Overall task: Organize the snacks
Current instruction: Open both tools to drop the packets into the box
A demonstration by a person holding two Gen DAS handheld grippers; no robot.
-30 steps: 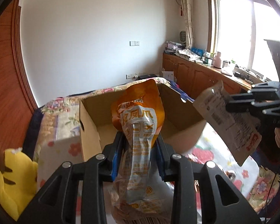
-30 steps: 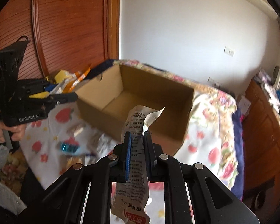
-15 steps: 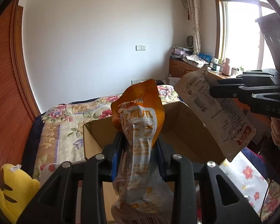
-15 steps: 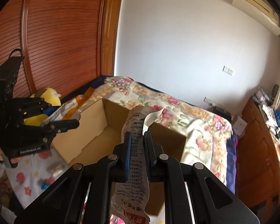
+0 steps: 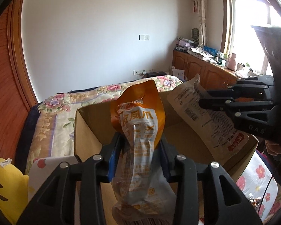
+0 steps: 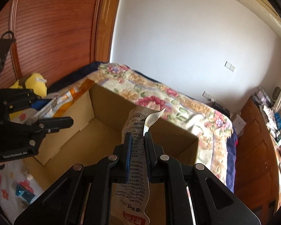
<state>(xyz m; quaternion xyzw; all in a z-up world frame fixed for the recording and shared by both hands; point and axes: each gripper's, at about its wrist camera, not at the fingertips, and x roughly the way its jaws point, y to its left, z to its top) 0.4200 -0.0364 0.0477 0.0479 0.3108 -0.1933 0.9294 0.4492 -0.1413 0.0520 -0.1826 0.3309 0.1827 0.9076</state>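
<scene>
Black fingers of the left gripper press in from both sides on an orange and white snack pouch, held upright above the near edge of an open cardboard box. To its right, the right gripper pinches a pale, printed snack packet that hangs slanted over the box's right side.

From the right wrist camera, the right gripper has its two fingers nearly together on that pale packet, whose top corner curls over; it is above the box, whose brown floor shows below. The left gripper reaches in from the left with the orange pouch at the box's left wall.

Around the box lies a floral bedspread. A yellow plush toy sits by a wooden wardrobe.
</scene>
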